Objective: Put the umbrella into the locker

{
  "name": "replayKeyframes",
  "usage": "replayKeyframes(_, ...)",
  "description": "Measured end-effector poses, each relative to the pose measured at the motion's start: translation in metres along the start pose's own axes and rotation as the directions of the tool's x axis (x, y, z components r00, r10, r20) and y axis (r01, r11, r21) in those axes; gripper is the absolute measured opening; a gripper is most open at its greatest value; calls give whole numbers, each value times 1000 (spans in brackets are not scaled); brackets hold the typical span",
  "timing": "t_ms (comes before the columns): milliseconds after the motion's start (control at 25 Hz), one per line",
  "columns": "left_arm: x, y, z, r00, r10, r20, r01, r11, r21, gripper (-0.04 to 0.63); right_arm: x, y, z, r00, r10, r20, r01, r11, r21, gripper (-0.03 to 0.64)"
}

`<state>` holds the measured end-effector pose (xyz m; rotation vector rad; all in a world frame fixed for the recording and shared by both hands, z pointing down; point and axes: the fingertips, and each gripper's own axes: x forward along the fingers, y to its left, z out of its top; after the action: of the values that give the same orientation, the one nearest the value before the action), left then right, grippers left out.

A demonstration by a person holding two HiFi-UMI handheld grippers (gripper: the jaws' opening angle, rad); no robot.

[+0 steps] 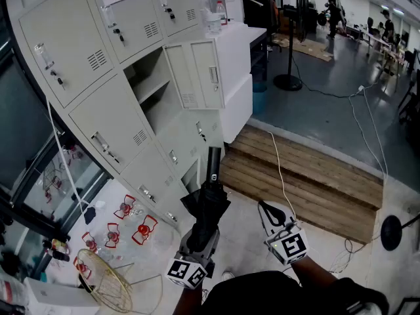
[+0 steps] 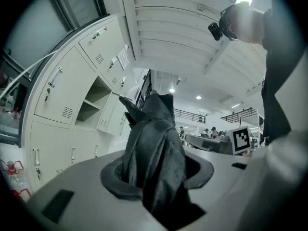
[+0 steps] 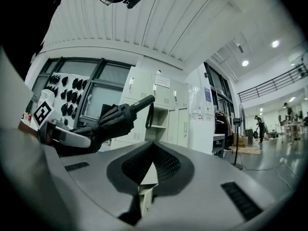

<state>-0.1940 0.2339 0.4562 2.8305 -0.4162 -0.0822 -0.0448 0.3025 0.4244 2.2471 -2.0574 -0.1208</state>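
A folded black umbrella (image 1: 209, 199) stands upright in my left gripper (image 1: 199, 238), which is shut on its lower canopy; the handle end points up toward the lockers. In the left gripper view the umbrella (image 2: 156, 143) fills the gap between the jaws of the left gripper (image 2: 156, 179). The grey locker bank (image 1: 98, 120) stands to the left, with one door (image 1: 197, 74) swung open on a compartment (image 1: 154, 90) that has a shelf. My right gripper (image 1: 270, 216) hangs to the right of the umbrella, shut with nothing in it (image 3: 148, 173). The right gripper view shows the umbrella (image 3: 113, 121) in front of the open compartment (image 3: 156, 119).
A wooden platform (image 1: 308, 182) lies on the floor right of the lockers. Red-and-white items (image 1: 131, 225) and a wire basket (image 1: 108, 281) lie at the lower left. A standing fan (image 1: 289, 77) and a white cable (image 1: 282, 176) are behind. People stand far off.
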Motion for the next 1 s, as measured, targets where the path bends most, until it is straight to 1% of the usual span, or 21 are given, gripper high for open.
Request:
replayKeyframes(120,2,-1,1,1000,5,2,-5,1000,5,190,1,-1,1,1000,9,3,-9,1000,7,-2)
replayKeyframes(280,-1,5,2,1000,21,-1,-21,1000,5,190,2,0,-1,1000,-1,-11,1,1000,6,-2)
replayKeyframes(480,-4,12,3,1000,15,-6,-15,999,30,190,9,8,8,1000,4,18,-4,1000,-7,-2)
replayKeyframes(560,-5,16,3,1000,14,-4,-14,999,39,190,11,11,7,999,0,33,0,1000,4,-2)
replayKeyframes(680,-7,26,6,999,45,-7,-45,997,60,190,13,14,8,998,-14,61,13,1000,29,-2)
replayKeyframes(840,-12,46,10,995,103,-12,-100,987,125,190,19,22,8,999,-37,31,35,998,45,-2)
replayKeyframes(920,-13,54,12,993,120,-15,-117,983,143,190,24,28,6,999,-30,16,29,999,43,-2)
replayKeyframes(1000,-14,61,14,991,134,-25,-128,978,165,190,30,36,0,1000,-5,0,5,999,44,-2)
